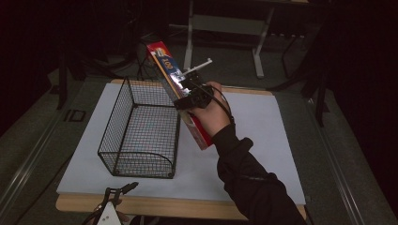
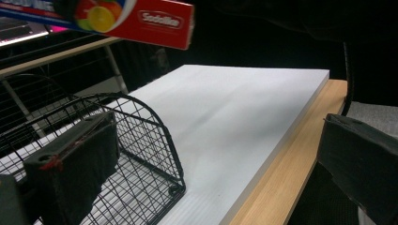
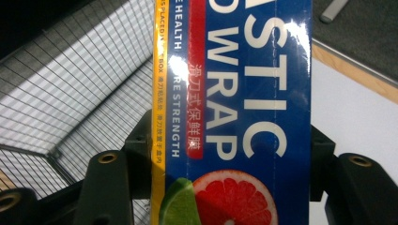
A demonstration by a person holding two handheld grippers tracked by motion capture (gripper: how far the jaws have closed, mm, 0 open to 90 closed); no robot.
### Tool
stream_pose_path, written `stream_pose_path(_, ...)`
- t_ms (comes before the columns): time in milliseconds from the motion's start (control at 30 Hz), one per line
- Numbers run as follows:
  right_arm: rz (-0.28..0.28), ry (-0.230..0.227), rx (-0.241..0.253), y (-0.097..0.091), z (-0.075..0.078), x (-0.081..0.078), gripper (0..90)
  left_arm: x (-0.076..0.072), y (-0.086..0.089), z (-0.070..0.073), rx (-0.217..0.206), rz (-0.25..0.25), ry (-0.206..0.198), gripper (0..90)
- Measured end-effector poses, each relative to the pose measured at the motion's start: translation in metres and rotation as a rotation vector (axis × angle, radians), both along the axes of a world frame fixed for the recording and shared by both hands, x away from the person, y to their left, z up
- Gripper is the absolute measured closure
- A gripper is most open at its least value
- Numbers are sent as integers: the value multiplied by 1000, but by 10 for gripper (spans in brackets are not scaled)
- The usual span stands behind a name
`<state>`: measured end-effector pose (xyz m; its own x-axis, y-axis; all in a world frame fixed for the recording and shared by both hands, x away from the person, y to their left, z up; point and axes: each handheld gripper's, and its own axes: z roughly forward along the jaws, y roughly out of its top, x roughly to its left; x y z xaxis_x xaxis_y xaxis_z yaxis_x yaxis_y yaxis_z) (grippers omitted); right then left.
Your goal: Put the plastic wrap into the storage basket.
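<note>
High view: the right gripper (image 1: pixel 193 93) clamps a plastic wrap box (image 1: pixel 180 96), tilted above the wire basket's (image 1: pixel 141 129) right rim. The left gripper (image 1: pixel 115 197), jaws apart, waits near. Next, likely lowering the box leftward into the basket.

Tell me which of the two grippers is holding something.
The right gripper, raised beside the wire basket, is clamped on the plastic wrap box. The left gripper sits open at the table's near edge with nothing between its jaws.
</note>
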<state>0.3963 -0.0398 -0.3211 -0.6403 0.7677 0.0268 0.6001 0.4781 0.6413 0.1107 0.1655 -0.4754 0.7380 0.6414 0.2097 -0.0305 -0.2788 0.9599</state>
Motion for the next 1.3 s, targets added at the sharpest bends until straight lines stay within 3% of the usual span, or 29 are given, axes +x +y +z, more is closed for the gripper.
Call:
stream_pose_path(567, 24, 5, 56, 62, -14, 5, 399, -2, 1, 1, -9, -24, -1, 0)
stream_pose_path(967, 19, -5, 74, 108, -37, 8, 399, -3, 3, 1, -25, -31, -5, 0)
stream_pose_path(1300, 8, 7, 73, 124, -62, 7, 399, -4, 4, 2, -33, -48, -12, 1)
